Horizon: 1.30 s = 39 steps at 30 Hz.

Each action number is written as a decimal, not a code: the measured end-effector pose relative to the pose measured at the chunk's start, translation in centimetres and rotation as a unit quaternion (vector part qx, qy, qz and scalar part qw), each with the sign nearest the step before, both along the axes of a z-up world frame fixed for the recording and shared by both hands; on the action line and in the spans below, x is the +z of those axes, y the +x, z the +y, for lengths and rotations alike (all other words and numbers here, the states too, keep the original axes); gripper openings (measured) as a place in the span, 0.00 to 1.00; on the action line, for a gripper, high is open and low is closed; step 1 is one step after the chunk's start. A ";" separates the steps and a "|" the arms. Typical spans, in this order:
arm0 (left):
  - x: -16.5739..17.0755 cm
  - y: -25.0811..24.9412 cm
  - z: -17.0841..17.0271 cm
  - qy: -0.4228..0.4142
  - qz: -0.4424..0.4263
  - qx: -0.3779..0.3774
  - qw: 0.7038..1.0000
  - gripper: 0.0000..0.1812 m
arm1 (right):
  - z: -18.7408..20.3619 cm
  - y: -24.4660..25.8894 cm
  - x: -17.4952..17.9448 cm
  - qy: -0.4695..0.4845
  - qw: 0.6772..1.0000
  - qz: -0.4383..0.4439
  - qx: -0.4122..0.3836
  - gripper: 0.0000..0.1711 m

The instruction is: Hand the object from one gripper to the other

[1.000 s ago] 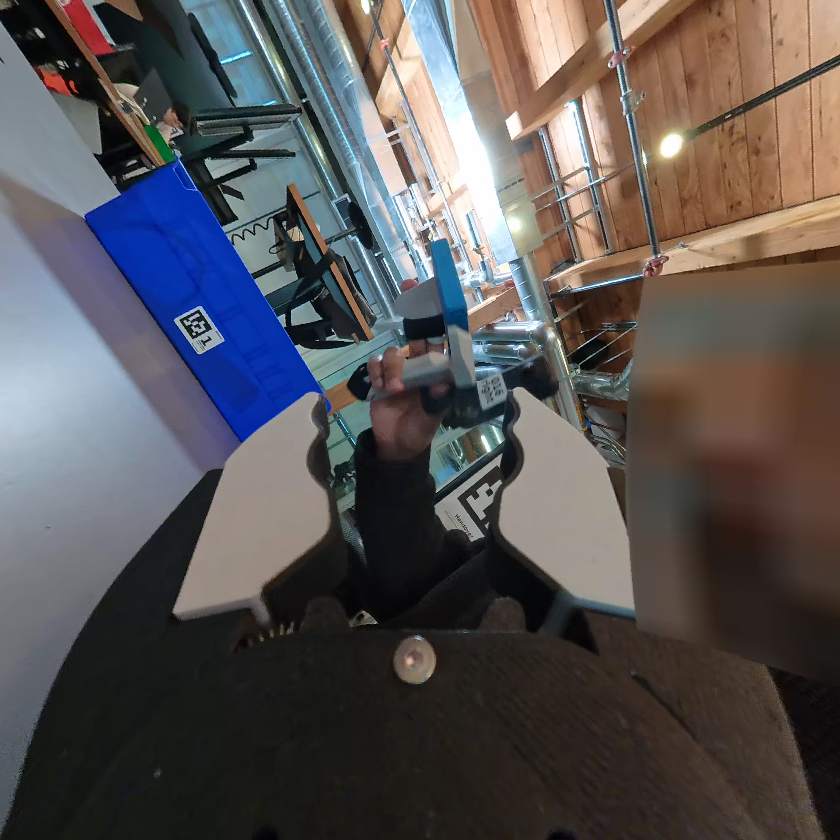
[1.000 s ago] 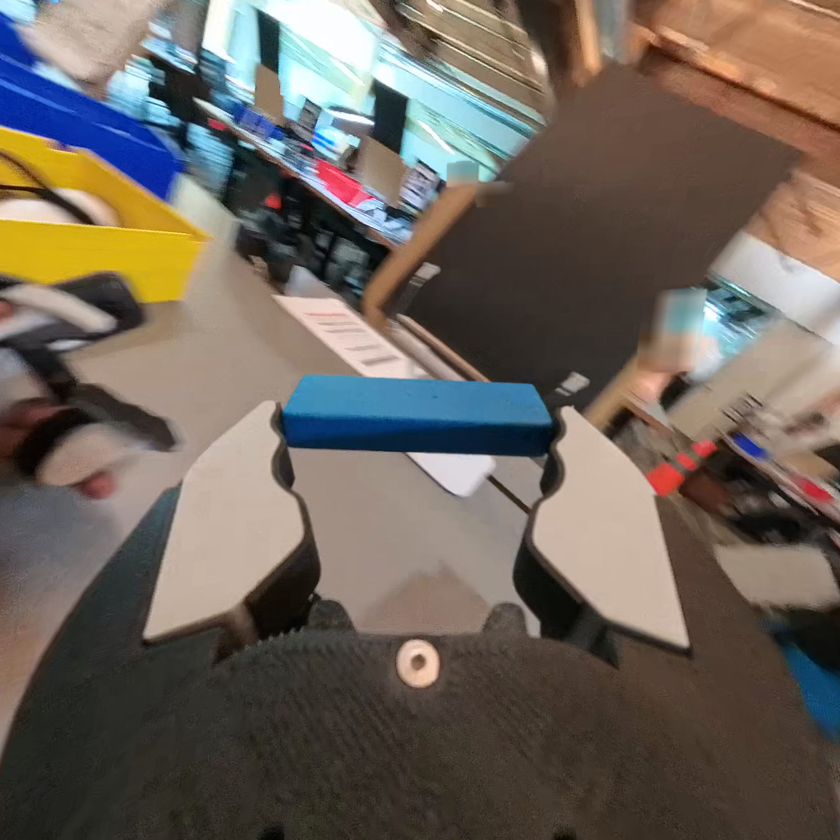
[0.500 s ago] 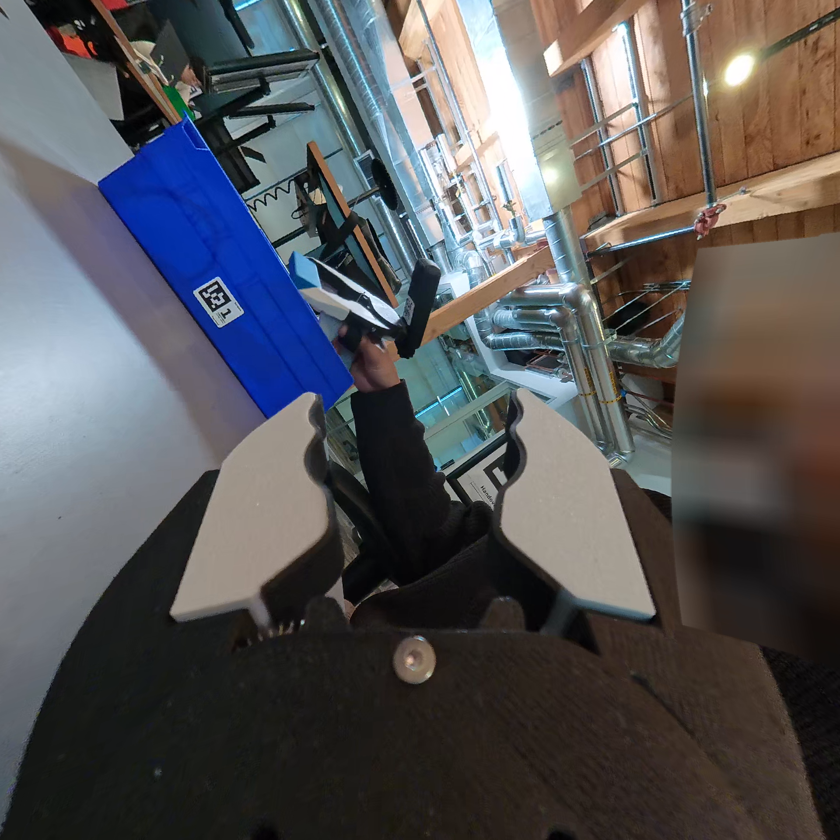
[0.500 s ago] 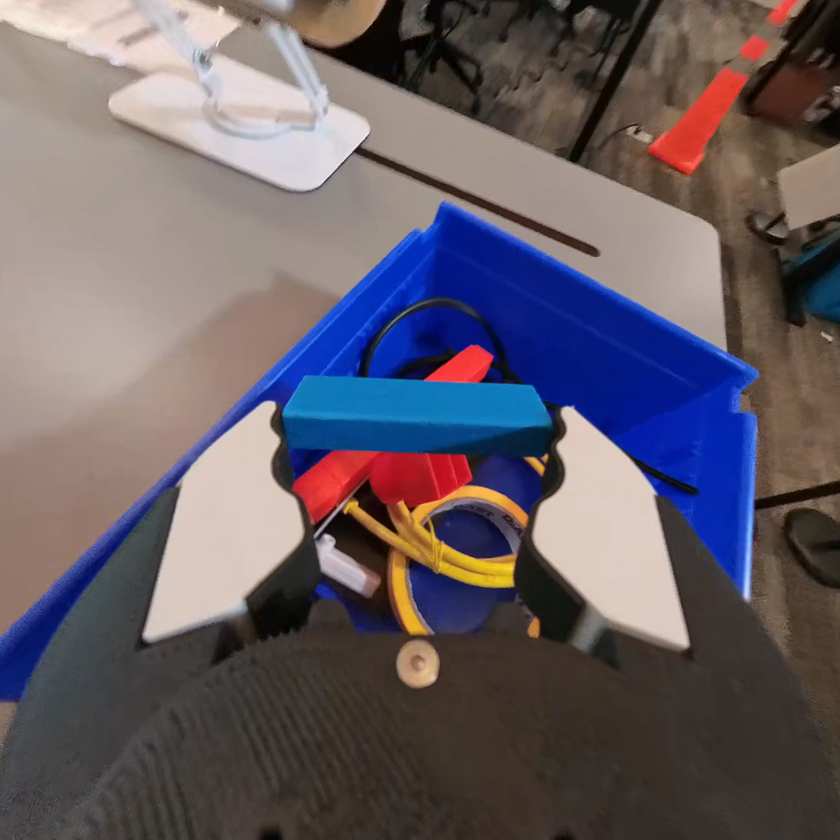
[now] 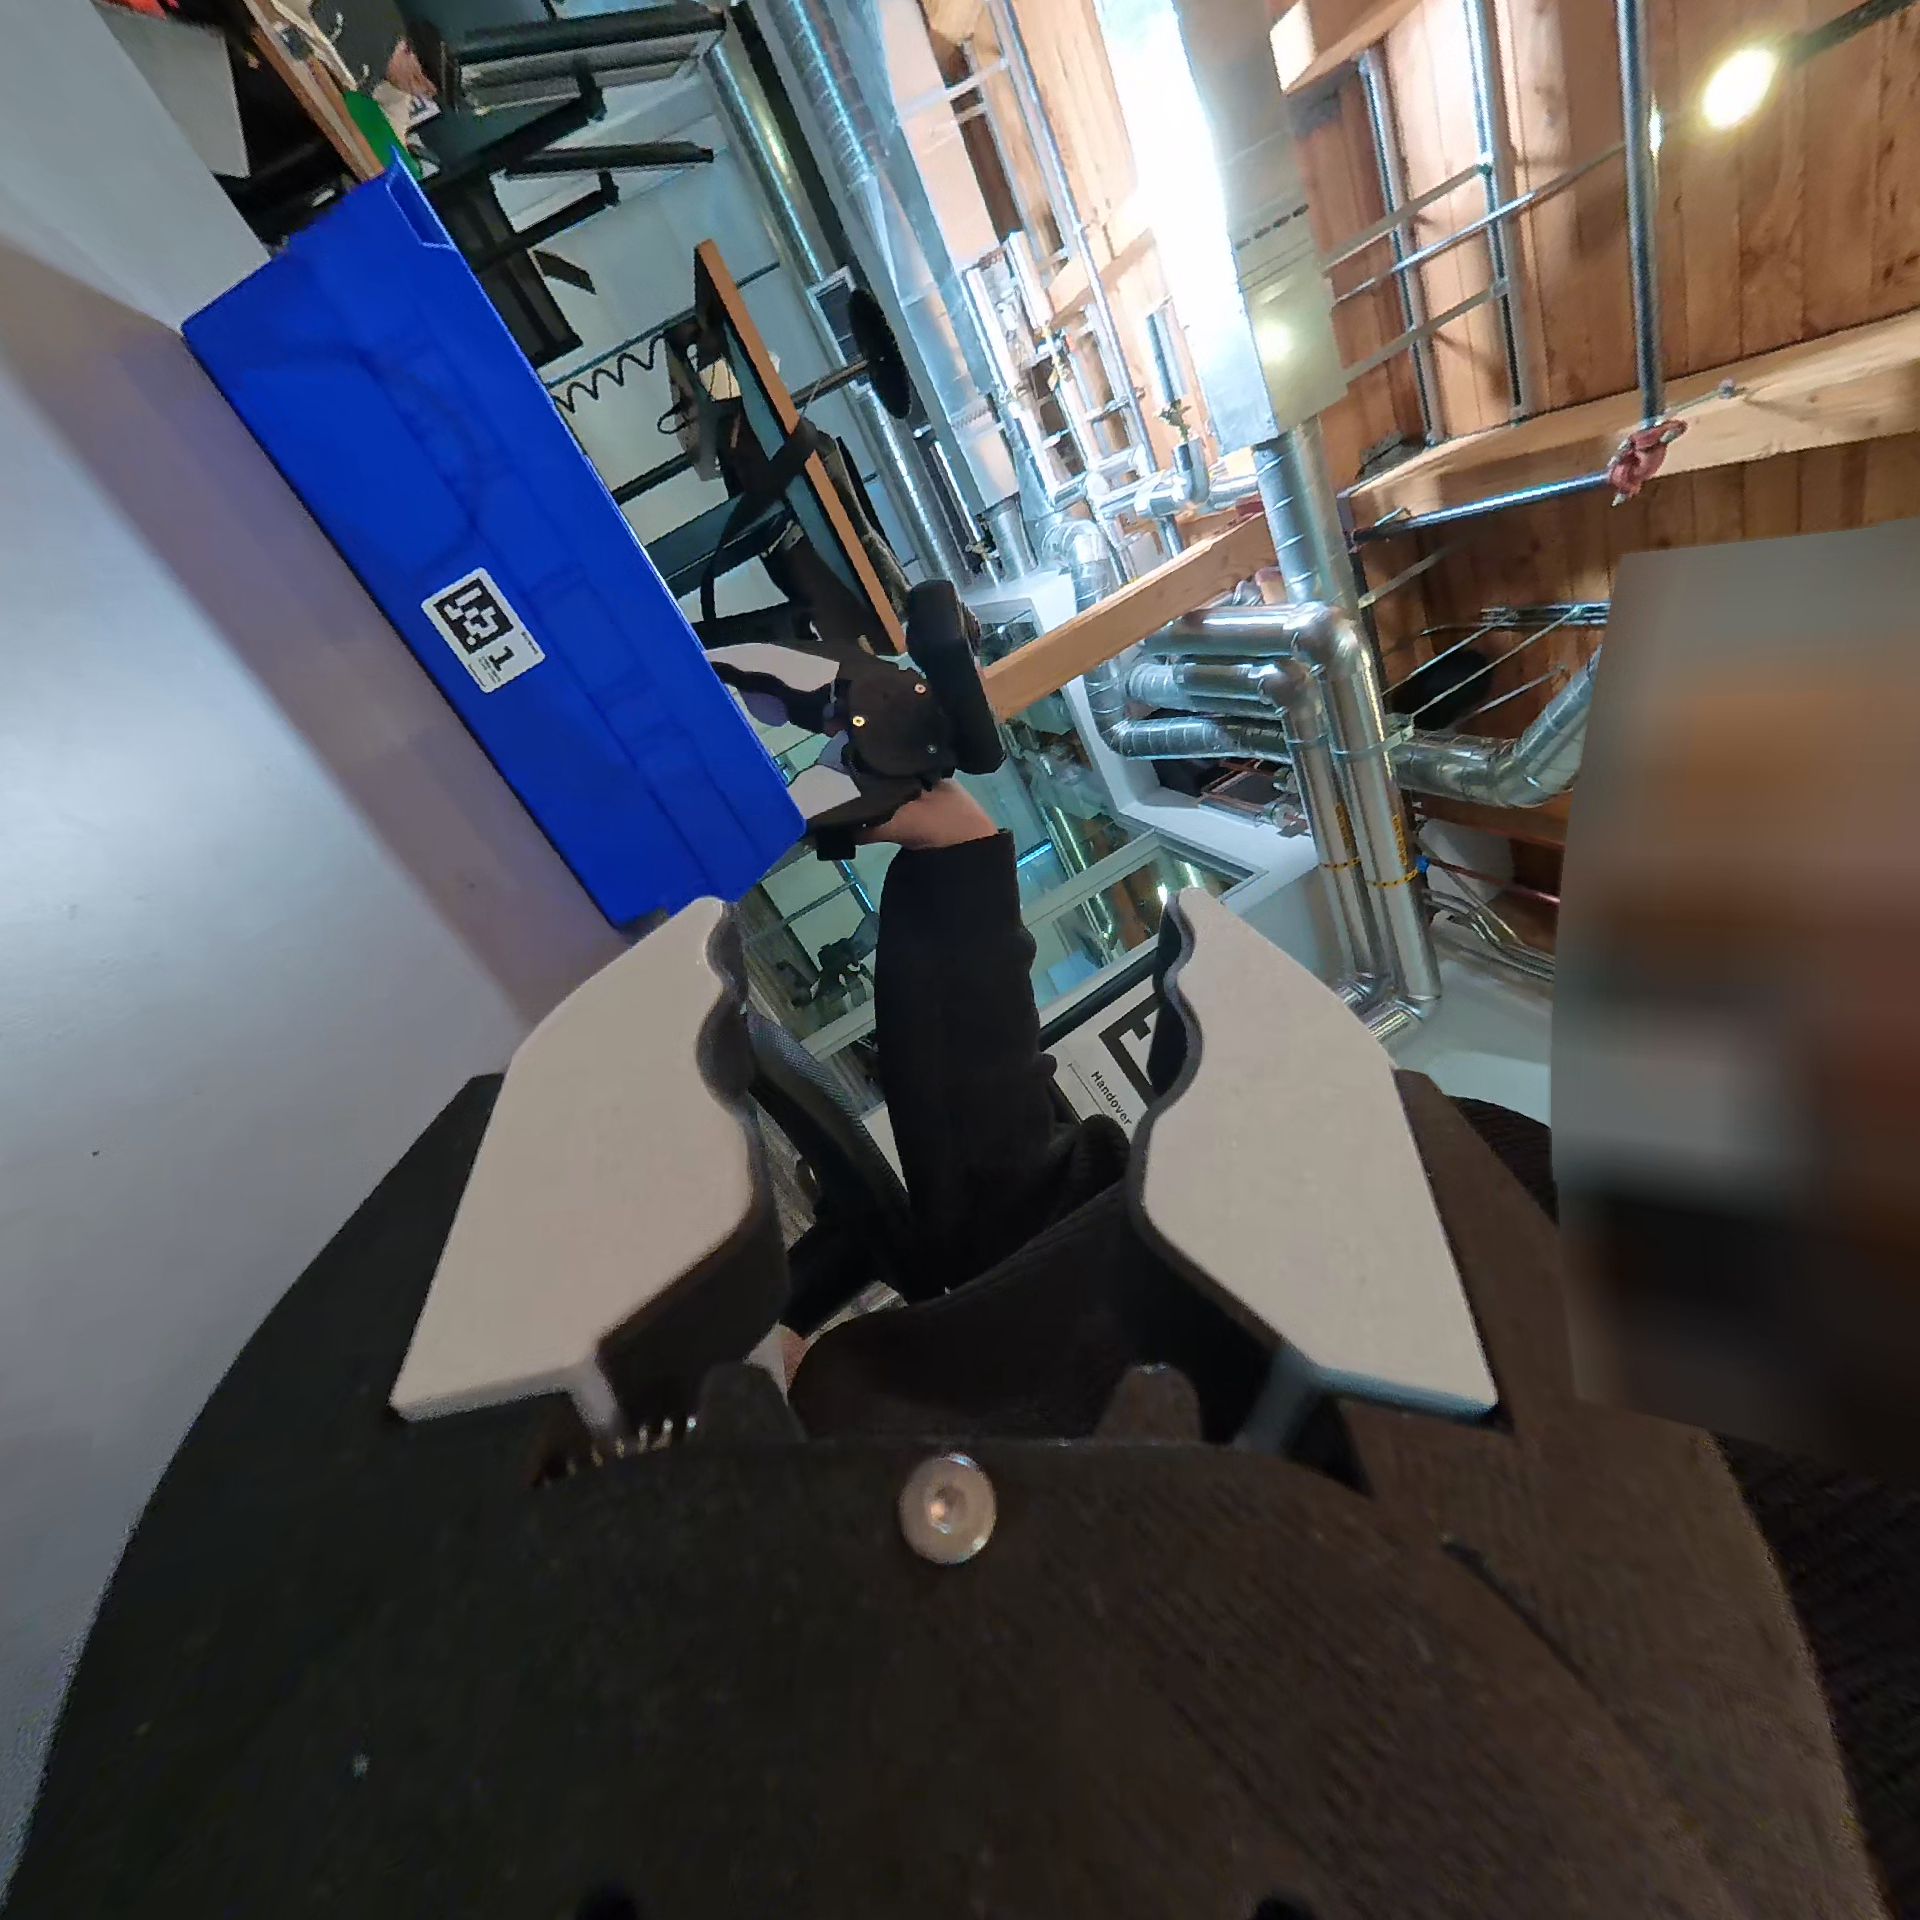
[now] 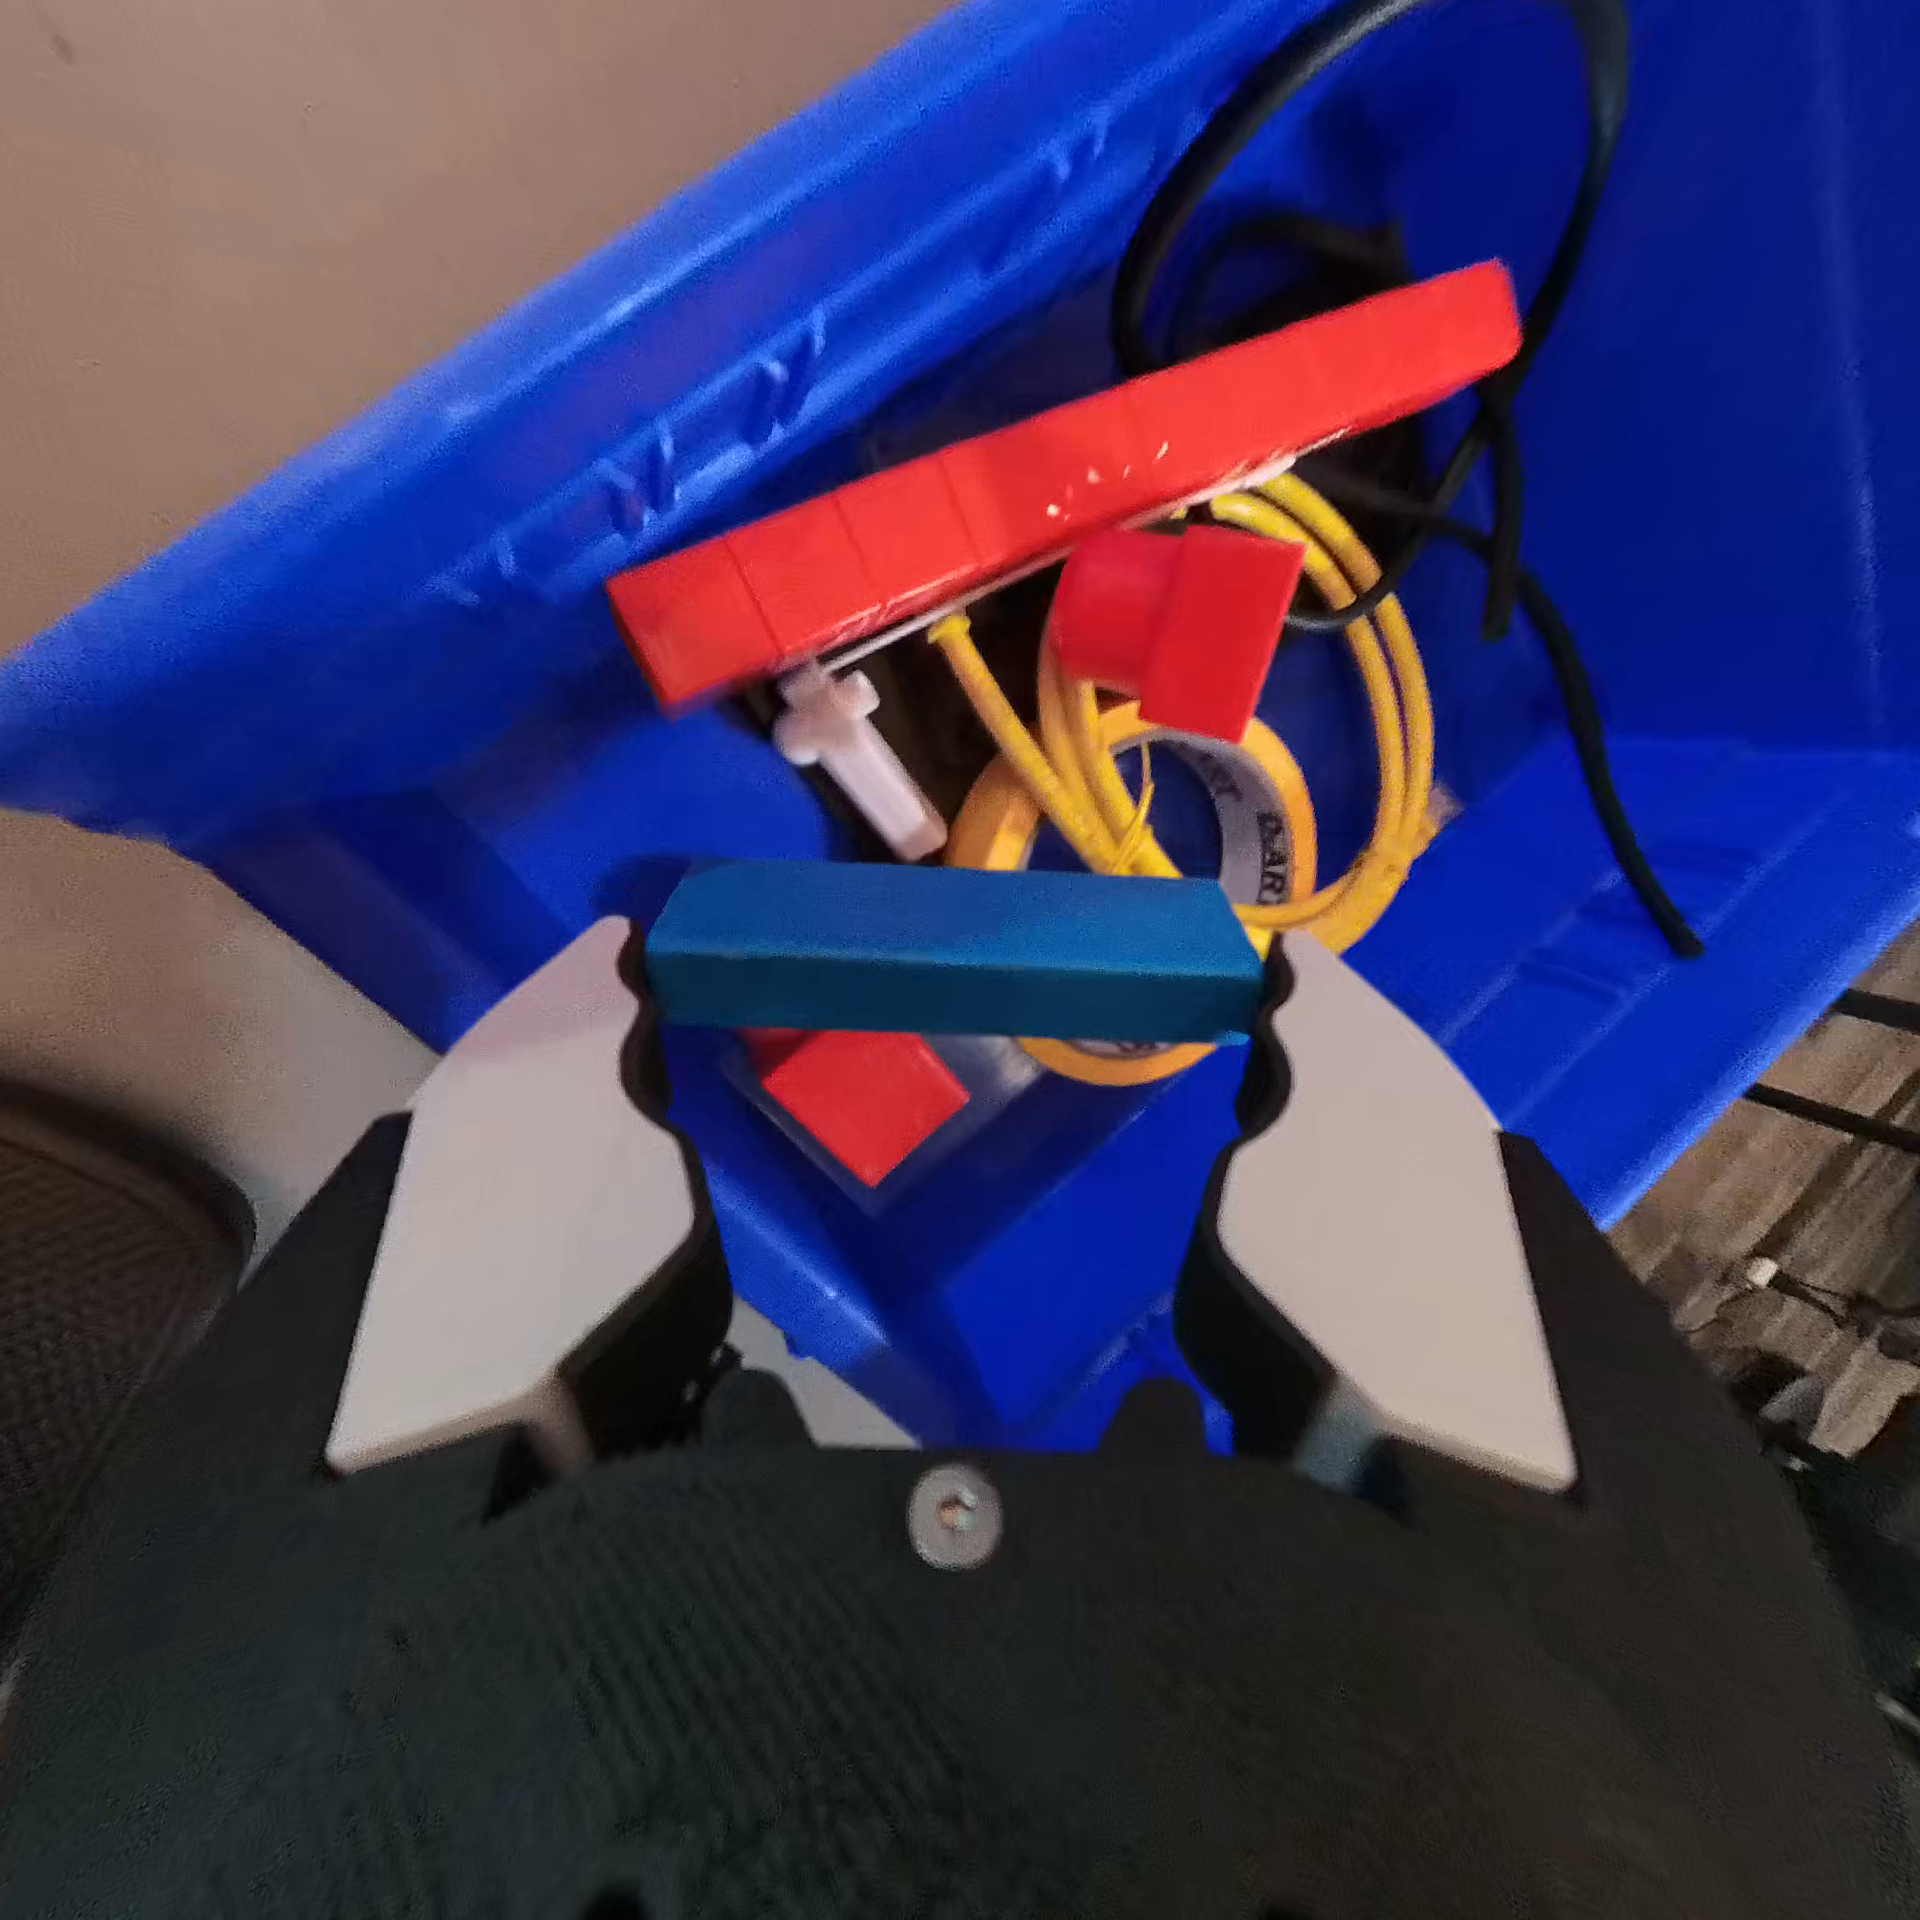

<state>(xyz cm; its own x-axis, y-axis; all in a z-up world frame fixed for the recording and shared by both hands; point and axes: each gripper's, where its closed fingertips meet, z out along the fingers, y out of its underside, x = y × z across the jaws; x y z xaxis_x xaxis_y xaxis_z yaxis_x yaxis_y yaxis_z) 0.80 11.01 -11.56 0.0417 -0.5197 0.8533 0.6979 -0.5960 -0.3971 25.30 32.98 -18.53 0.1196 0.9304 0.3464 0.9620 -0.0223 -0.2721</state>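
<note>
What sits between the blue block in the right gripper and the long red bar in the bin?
In the right wrist view, between the blue block and long red bar lie a white plastic connector, yellow cable and yellow tape roll.

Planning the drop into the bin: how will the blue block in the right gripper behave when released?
The blue block spans the right gripper end to end without sagging, so probably stiff. Flat faces suggest it won't roll. Below it, cluttered parts in the blue bin may leave it resting tilted.

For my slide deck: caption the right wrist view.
Right gripper clamps a blue block endwise above a blue bin of red parts and yellow cable.
</note>
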 end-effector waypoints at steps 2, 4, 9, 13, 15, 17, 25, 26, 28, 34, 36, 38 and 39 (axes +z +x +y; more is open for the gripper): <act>0.0 0.0 0.0 -0.001 -0.002 0.000 1.000 0.43 | -0.3 0.0 -0.1 -0.010 1.000 -0.002 -0.002 0.64; 0.0 -0.2 0.0 -0.002 -0.007 0.001 1.000 0.43 | -0.1 -0.4 0.5 -0.008 1.000 0.016 -0.016 0.65; 0.0 -0.2 0.0 -0.003 -0.006 -0.001 1.000 0.42 | 1.0 -1.3 3.9 0.038 0.995 0.082 -0.036 0.76; -0.2 0.1 0.0 -0.003 0.012 0.000 1.000 0.42 | 1.7 -2.8 7.4 0.112 0.984 0.134 -0.018 0.73; -0.5 0.3 0.1 -0.003 0.038 0.004 0.999 0.41 | 1.1 -4.3 9.2 0.142 0.976 0.167 0.008 0.70; -0.8 0.5 0.2 -0.001 0.077 0.013 0.997 0.41 | -0.5 -6.6 10.8 0.153 0.965 0.211 0.045 0.66; -0.5 -0.7 0.0 0.048 0.338 0.127 0.931 0.30 | -16.0 -19.5 18.4 -0.220 0.735 0.611 0.193 0.57; 0.3 -1.7 -0.3 0.051 0.343 0.149 0.926 0.29 | -17.3 -20.3 18.1 -0.275 0.704 0.626 0.194 0.54; 2.5 -4.9 -1.2 0.055 0.339 0.209 0.916 0.27 | -18.9 -22.1 15.7 -0.350 0.678 0.621 0.182 0.51; 7.0 -20.5 -8.0 -0.029 0.364 0.404 0.839 0.23 | -21.2 -25.3 7.7 -0.410 0.716 0.544 0.152 0.45; 7.2 -25.0 -11.4 -0.075 0.368 0.446 0.813 0.24 | -21.6 -25.5 6.9 -0.410 0.725 0.531 0.157 0.44; 7.4 -28.3 -14.6 -0.101 0.363 0.483 0.790 0.24 | -21.8 -25.6 6.1 -0.403 0.736 0.520 0.160 0.43; 7.5 -29.7 -16.0 -0.111 0.358 0.503 0.779 0.23 | -21.9 -25.7 5.7 -0.401 0.742 0.513 0.161 0.43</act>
